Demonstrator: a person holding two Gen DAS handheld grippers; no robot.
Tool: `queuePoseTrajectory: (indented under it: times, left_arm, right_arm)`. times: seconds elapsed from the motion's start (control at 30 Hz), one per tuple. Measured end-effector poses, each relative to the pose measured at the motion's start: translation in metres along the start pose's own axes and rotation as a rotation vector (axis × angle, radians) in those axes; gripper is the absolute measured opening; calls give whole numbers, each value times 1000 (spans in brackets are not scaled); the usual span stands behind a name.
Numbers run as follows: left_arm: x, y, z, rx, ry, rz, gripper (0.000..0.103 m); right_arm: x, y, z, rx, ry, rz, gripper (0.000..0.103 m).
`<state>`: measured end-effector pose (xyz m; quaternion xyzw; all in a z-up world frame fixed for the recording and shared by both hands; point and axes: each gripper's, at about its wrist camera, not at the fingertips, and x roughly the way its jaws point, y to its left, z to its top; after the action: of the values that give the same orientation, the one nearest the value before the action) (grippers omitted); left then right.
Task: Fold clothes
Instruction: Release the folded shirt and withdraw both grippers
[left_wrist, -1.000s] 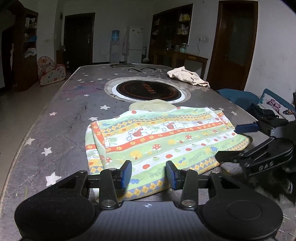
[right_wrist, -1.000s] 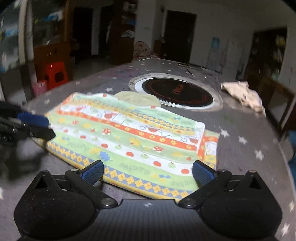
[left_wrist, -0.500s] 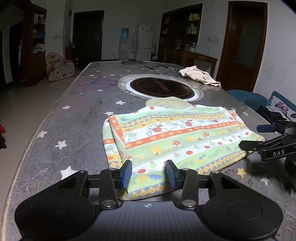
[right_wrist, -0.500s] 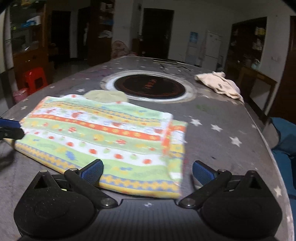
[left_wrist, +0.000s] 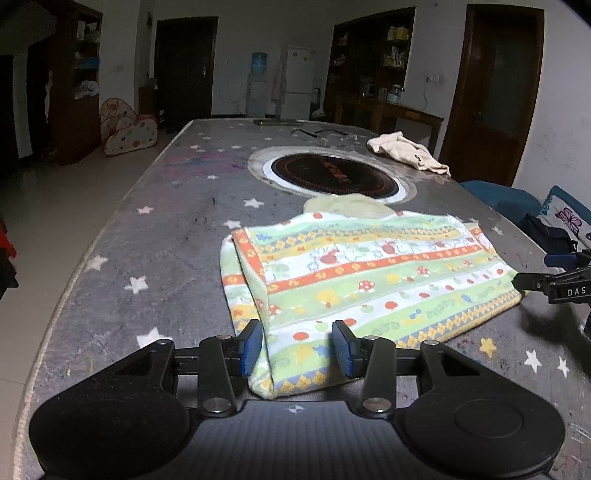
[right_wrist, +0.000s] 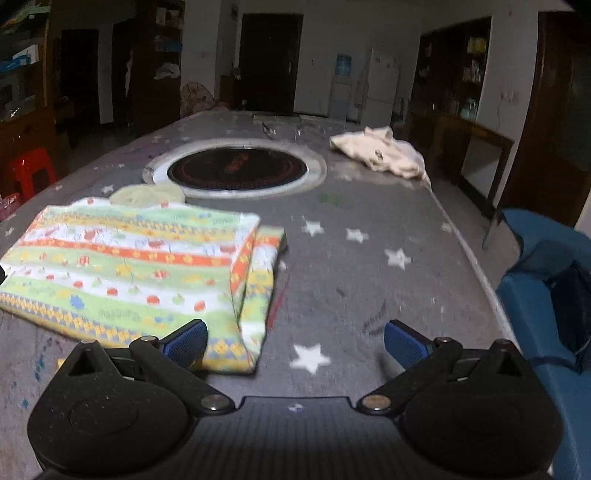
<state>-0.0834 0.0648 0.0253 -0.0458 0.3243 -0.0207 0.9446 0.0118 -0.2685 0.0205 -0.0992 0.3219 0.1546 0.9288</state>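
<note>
A folded striped garment (left_wrist: 369, 280) with fruit and mushroom prints lies flat on the grey star-patterned table (left_wrist: 166, 240). My left gripper (left_wrist: 296, 347) is open, and the garment's near left corner sits between its blue pads without being squeezed. My right gripper (right_wrist: 295, 341) is wide open over bare table at the garment's (right_wrist: 129, 258) near right corner. Its left pad (right_wrist: 188, 339) is beside the cloth edge. In the left wrist view the right gripper (left_wrist: 554, 280) shows at the garment's right end.
A round black hotplate (left_wrist: 332, 175) is set into the table beyond the garment. A pale yellow cloth piece (left_wrist: 347, 205) peeks out behind the garment. A crumpled cream garment (right_wrist: 380, 155) lies at the far right. A blue chair (right_wrist: 546, 295) stands by the table's right edge.
Both grippers moved apart along the near edge: the left from the garment's middle to its left corner, the right out to its right corner. The garment stayed put.
</note>
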Motion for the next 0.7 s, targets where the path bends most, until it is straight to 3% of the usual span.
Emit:
queuePoseTrajectory:
  times: [0.3, 0.5, 0.7]
  left_arm:
    - [6, 4, -2, -3, 21, 4, 45]
    - [11, 5, 3, -15, 22, 15, 45]
    - [12, 8, 5, -22, 22, 22, 45]
  right_arm:
    - [15, -5, 3, 26, 25, -8, 103]
    - [13, -1, 15, 24, -12, -9, 103]
    - [25, -3, 12, 33, 26, 1, 103]
